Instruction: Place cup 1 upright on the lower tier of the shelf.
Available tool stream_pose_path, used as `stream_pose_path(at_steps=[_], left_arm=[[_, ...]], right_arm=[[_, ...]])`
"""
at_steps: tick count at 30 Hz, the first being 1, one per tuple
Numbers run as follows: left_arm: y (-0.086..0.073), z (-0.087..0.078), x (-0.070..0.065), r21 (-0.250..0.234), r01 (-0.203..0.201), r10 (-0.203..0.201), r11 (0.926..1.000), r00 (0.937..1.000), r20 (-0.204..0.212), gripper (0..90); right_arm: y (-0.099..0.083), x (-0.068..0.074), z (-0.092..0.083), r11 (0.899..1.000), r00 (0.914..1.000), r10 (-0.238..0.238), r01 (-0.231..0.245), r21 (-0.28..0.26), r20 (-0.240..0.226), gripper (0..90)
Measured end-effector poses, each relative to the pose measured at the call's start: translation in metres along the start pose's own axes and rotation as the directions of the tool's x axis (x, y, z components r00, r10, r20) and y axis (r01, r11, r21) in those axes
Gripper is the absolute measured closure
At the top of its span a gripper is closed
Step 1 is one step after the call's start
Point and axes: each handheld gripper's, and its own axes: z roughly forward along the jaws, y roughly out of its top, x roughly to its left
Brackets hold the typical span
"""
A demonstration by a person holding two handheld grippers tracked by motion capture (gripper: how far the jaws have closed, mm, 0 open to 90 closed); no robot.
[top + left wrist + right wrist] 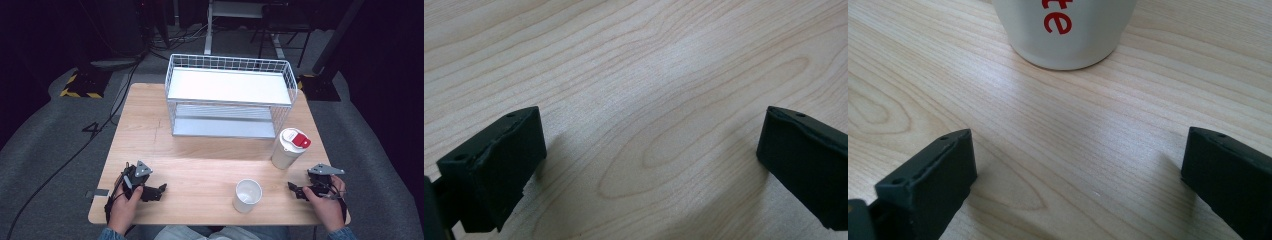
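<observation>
pale wooden surface (200, 165) with a white wire basket rack (230, 95) standing at its far side. left gripper (161, 190) rests low on the near left of the surface, held in the person's left hand (125, 200); its black fingers (499, 165) stand wide apart over bare wood grain, nothing between them. right gripper (292, 188) sits at the near right edge in the right hand (325, 205), fingers (933, 185) likewise spread wide and empty. just beyond them in the right gripper view stands a white cup with red lettering (1065, 30) (only the base and part of the letters visible). from the high view, a small white open cup (247, 195) stands upright between the two grippers, nearer the right one, touching neither. a taller white lidded tumbler with a red tab (289, 147) stands behind it, near the rack's right corner.
</observation>
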Motion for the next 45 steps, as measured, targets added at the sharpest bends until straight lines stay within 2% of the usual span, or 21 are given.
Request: stream_pose_path(at_steps=[11,18,19,20,21,27,29,35,40,45], left_arm=[[-0.001,0.000,0.000,0.000,-0.002,0.002,1.0000,1.0000,-0.005,0.0],[0.000,0.000,0.000,0.000,-0.001,0.001,1.0000,1.0000,-0.004,0.0],[0.000,0.000,0.000,0.001,-0.005,0.005,1.0000,1.0000,-0.005,0.0],[0.000,0.000,-0.001,-0.002,0.004,-0.004,1.0000,1.0000,-0.002,0.0],[0.000,0.000,0.000,0.003,-0.012,0.012,0.9999,0.9999,-0.003,0.0],[0.001,0.001,0.000,0.000,-0.012,0.012,0.9999,0.9999,0.000,0.0],[0.001,0.001,0.000,-0.001,-0.008,0.008,1.0000,1.0000,0.001,0.0],[0.001,0.001,0.000,0.000,-0.012,0.012,0.9999,0.9999,0.000,0.0],[0.001,0.001,0.000,0.000,-0.012,0.012,0.9999,0.9999,-0.001,0.0],[0.001,0.001,0.000,0.000,-0.012,0.012,0.9999,0.9999,0.000,0.0]], right_arm=[[0.000,0.001,0.000,1.000,1.0000,0.006,-0.006,0.001,0.006,1.2],[-0.001,0.002,-0.002,1.000,0.9999,-0.004,0.004,-0.020,-0.009,9.2],[-0.001,0.002,-0.002,1.000,1.0000,-0.002,0.002,-0.026,-0.005,10.9],[-0.001,0.001,-0.003,0.999,1.0000,0.005,-0.005,-0.034,-0.001,16.4],[-0.002,0.001,-0.004,0.999,0.9999,0.014,-0.014,-0.042,0.000,17.1],[-0.005,0.002,-0.011,0.995,0.9983,0.055,-0.056,-0.082,-0.018,16.1],[-0.004,0.006,-0.020,0.991,0.9981,0.053,-0.056,-0.125,-0.030,16.1],[-0.002,0.018,-0.037,0.981,0.9977,0.043,-0.052,-0.186,-0.052,16.1],[-0.003,0.024,-0.046,0.978,0.9977,0.040,-0.051,-0.203,-0.055,16.1],[-0.005,0.035,-0.055,0.974,0.9955,0.040,-0.058,-0.220,-0.086,16.0]])
